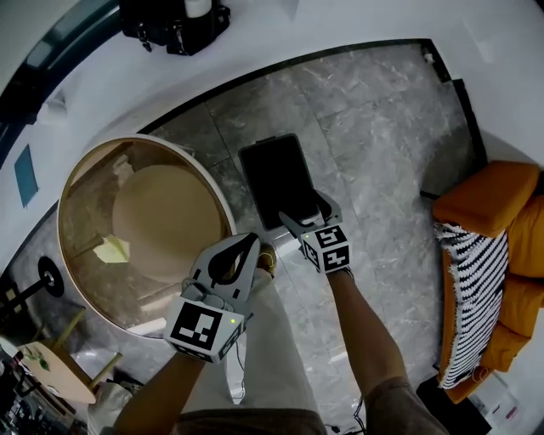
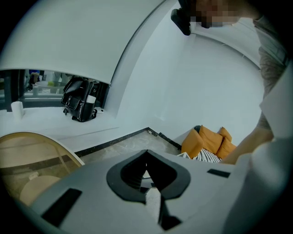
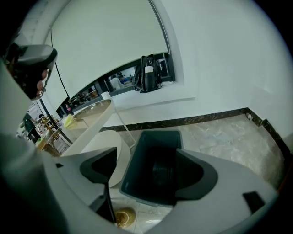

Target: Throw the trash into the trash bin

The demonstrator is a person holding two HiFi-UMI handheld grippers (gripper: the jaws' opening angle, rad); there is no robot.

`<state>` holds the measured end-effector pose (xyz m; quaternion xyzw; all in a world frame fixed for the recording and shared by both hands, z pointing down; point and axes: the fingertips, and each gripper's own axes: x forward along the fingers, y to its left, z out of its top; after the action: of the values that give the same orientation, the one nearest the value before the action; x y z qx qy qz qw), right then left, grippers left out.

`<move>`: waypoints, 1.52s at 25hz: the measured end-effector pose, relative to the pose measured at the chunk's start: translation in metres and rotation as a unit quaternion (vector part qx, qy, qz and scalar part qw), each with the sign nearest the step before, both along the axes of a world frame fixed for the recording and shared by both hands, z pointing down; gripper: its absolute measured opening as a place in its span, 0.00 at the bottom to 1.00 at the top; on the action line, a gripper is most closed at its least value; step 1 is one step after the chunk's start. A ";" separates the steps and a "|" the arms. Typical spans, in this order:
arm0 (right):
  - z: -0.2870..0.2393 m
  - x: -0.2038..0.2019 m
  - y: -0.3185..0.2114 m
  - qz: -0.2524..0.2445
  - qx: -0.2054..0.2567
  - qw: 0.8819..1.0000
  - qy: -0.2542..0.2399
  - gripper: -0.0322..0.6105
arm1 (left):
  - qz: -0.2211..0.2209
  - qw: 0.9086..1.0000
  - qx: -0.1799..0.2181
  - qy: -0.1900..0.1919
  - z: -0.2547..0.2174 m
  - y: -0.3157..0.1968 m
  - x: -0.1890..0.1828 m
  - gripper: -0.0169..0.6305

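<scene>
- over the trash bin (image 1: 276, 177), why's your right gripper (image 1: 308, 214) spread wide?
- for dropping: it's empty; a dark ribbed lump (image 3: 162, 170), likely the trash, lies inside. my left gripper (image 1: 252, 242) idles beside the bin, closed, empty.

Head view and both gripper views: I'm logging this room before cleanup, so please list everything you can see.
trash bin: one, dark grey, on the floor ahead of the right gripper
round table: one, glass top on a tan base, left of the bin
paper: one, yellow, on the table
cushions: several, orange, far right
striped cushion: one, black and white, against the orange ones
bag: one, black, on the white ledge
small thing: one, tan, on the floor before the bin; unclear what
left gripper: grey, jaws together, empty
right gripper: grey, jaws apart, empty, over the bin
</scene>
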<state>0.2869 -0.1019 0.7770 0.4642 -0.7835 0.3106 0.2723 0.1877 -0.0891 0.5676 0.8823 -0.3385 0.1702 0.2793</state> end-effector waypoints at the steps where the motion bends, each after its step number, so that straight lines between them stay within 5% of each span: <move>1: -0.007 -0.003 -0.001 -0.004 0.007 1.000 0.000 0.68 | -0.001 1.000 0.000 0.001 -0.002 0.000 -0.002 0.06; 5: -0.042 -0.019 -0.005 -0.027 0.036 0.999 0.010 0.64 | -0.010 1.000 0.001 0.006 -0.009 -0.002 -0.009 0.06; 8: -0.072 -0.033 -0.007 -0.032 0.061 0.997 0.028 0.17 | -0.018 1.000 -0.001 0.010 -0.016 -0.002 -0.020 0.06; 9: -0.080 -0.038 -0.007 -0.033 0.067 0.997 0.034 0.09 | -0.021 1.000 -0.003 0.012 -0.019 -0.002 -0.024 0.06; 20: -0.189 -0.102 0.005 -0.057 0.091 0.994 0.026 0.08 | -0.074 0.997 0.003 0.020 -0.085 0.000 -0.089 0.06; 26: -0.268 -0.170 0.016 -0.092 0.112 0.989 -0.008 0.08 | -0.109 0.994 0.014 0.011 -0.136 0.017 -0.151 0.06; 38: -0.386 -0.344 0.069 -0.247 0.149 0.951 -0.110 0.08 | -0.212 0.976 0.046 0.000 -0.223 0.069 -0.293 0.06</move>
<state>-0.0571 -0.0330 0.3911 0.2545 -0.9361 0.1628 0.1803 -0.1058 -0.0204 0.3446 0.8023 -0.5251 0.0916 0.2686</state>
